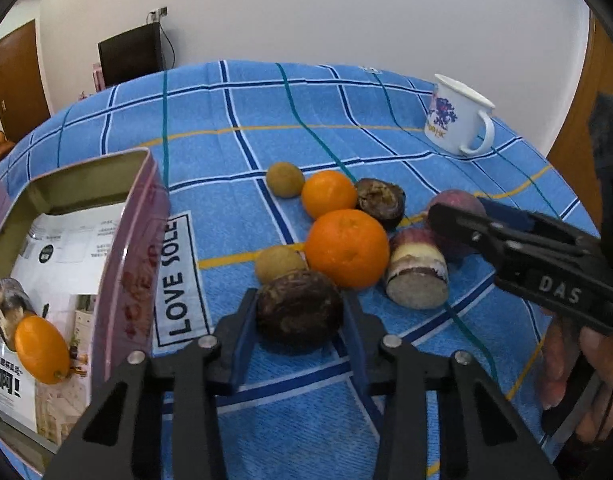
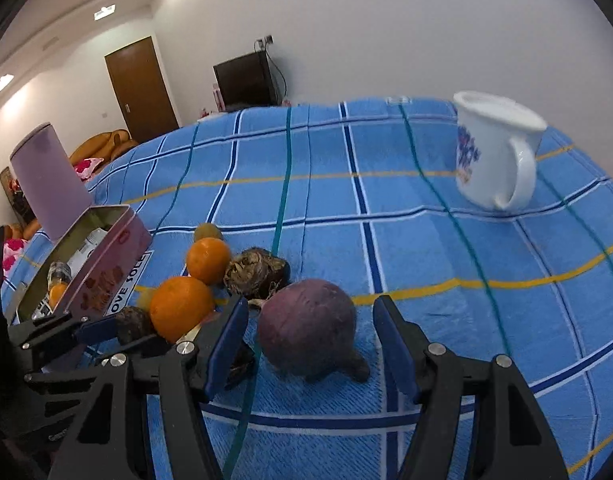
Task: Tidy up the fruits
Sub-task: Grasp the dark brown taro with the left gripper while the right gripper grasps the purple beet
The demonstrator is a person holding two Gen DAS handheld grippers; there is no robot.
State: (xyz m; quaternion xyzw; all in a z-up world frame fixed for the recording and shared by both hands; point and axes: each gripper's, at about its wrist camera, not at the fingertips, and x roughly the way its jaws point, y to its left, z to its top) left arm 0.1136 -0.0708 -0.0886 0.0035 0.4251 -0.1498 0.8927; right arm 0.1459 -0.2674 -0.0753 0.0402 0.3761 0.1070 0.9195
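- left gripper (image 1: 299,322): pads clamped on dark wrinkled passion fruit (image 1: 299,314), just right of the pink tin (image 1: 122,240)
- right gripper (image 2: 311,340): fingers apart, straddling purple round fruit (image 2: 306,326), not touching it
- tin holds a small orange fruit (image 1: 42,354)
- two oranges (image 1: 346,246) right of tin

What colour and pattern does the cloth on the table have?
The cloth is light blue, checked with dark blue, white, teal and yellow lines. It shows best in the right wrist view.
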